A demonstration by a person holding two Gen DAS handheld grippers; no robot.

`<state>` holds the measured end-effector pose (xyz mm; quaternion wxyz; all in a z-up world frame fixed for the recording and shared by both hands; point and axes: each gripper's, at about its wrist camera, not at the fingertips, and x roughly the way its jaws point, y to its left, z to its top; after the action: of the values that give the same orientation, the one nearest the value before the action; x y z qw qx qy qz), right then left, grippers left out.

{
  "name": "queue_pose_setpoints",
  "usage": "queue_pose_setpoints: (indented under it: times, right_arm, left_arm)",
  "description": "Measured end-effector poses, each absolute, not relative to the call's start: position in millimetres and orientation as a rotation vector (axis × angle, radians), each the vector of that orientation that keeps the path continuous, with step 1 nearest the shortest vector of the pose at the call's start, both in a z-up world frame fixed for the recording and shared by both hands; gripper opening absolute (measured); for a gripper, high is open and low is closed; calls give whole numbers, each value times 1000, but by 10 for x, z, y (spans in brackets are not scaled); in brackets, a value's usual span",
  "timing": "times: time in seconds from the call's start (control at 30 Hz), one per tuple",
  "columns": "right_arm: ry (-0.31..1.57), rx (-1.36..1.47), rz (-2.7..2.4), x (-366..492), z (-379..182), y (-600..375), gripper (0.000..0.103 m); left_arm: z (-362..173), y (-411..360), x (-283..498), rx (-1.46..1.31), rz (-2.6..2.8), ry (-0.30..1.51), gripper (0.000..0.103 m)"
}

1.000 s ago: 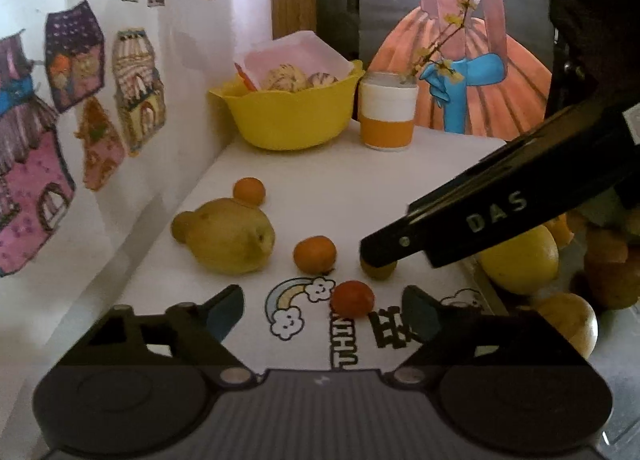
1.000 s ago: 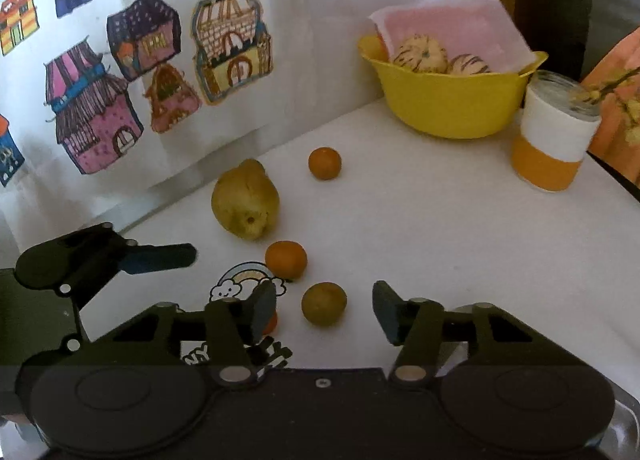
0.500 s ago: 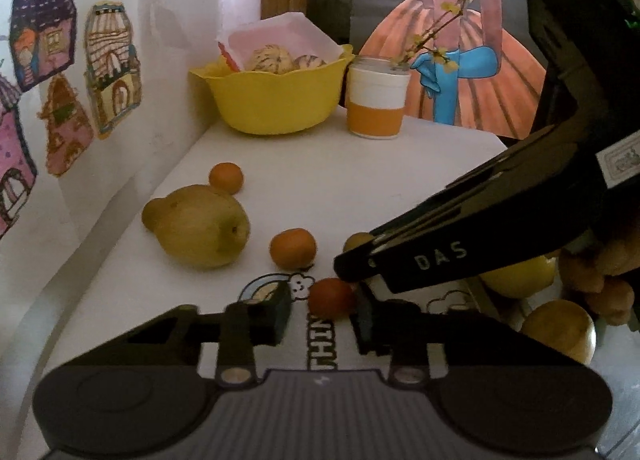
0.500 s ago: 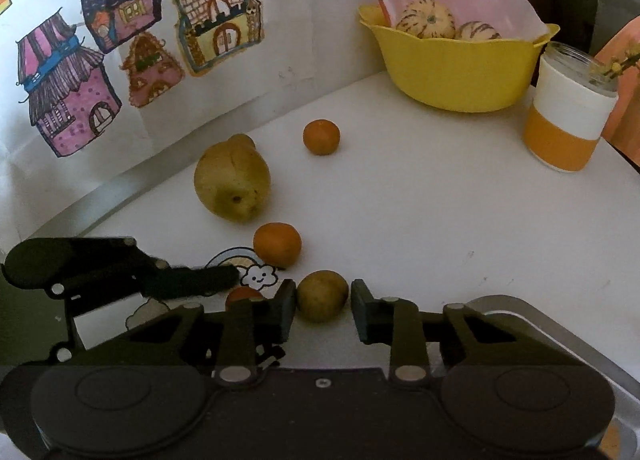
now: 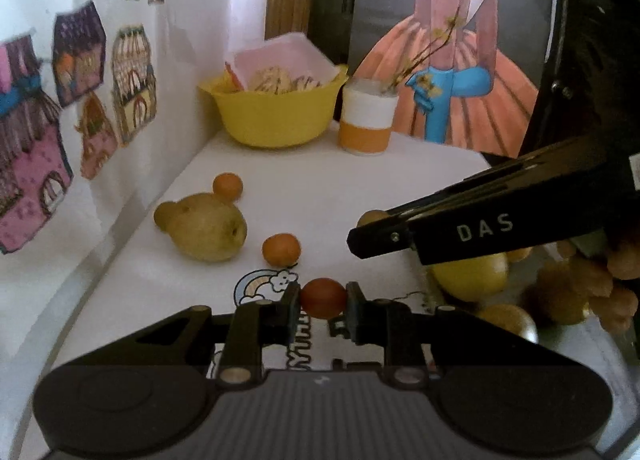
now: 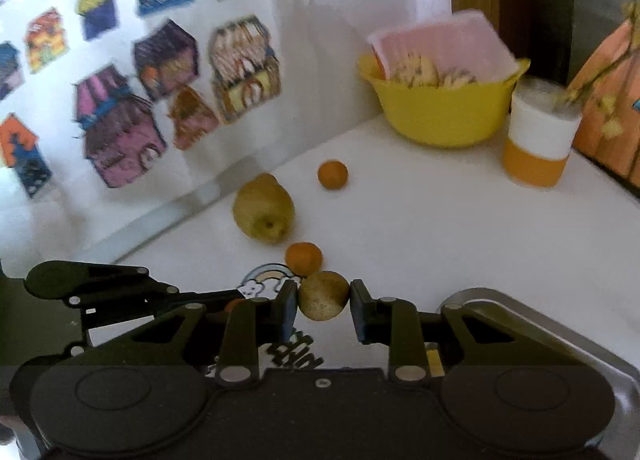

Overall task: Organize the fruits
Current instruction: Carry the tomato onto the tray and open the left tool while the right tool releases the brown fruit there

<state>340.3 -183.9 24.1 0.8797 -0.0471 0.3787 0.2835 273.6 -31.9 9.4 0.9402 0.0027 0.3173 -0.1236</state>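
Since a second ago both grippers have gone from spread wide to clamped, each on one small fruit; the left gripper (image 5: 323,297) now pinches the reddish-orange fruit (image 5: 323,298) between its fingertips above the printed mat (image 5: 264,284), while the right gripper (image 6: 323,297) squeezes the speckled yellow-brown fruit (image 6: 323,296), both fingers pressed to its sides; whether either fruit is off the surface cannot be told. Just beyond the right gripper's fruit lies a small orange (image 6: 303,258), nearly touching it; farther back rests a large pear (image 6: 263,213), and past that a second small orange (image 6: 332,175), near the wall. In the left view the right gripper's black finger (image 5: 460,225) crosses from the right; below it a metal tray (image 5: 576,344) holds several yellow and brownish fruits (image 5: 470,276). At the back of the white table (image 6: 440,227) stand a yellow bowl (image 6: 444,115) and, just beside it, a white-and-orange cup (image 6: 538,139); house drawings (image 6: 120,131) cover the wall on the left.
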Motion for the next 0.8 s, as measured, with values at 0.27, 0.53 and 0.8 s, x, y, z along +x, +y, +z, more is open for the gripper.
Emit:
queue_pose_setpoints:
  times: [0.27, 0.53, 0.8]
  right_arm:
    - [717, -69, 546, 2890, 569, -2163, 30]
    - [689, -46, 453, 2341, 615, -2629, 30]
    - [676, 9, 365, 1820, 352, -2984, 30]
  left_arm:
    - [316, -447, 2353, -34, -280, 615, 26]
    - [378, -669, 1905, -100, -330, 601, 26]
    - [270, -979, 1700, -83, -356, 633, 26]
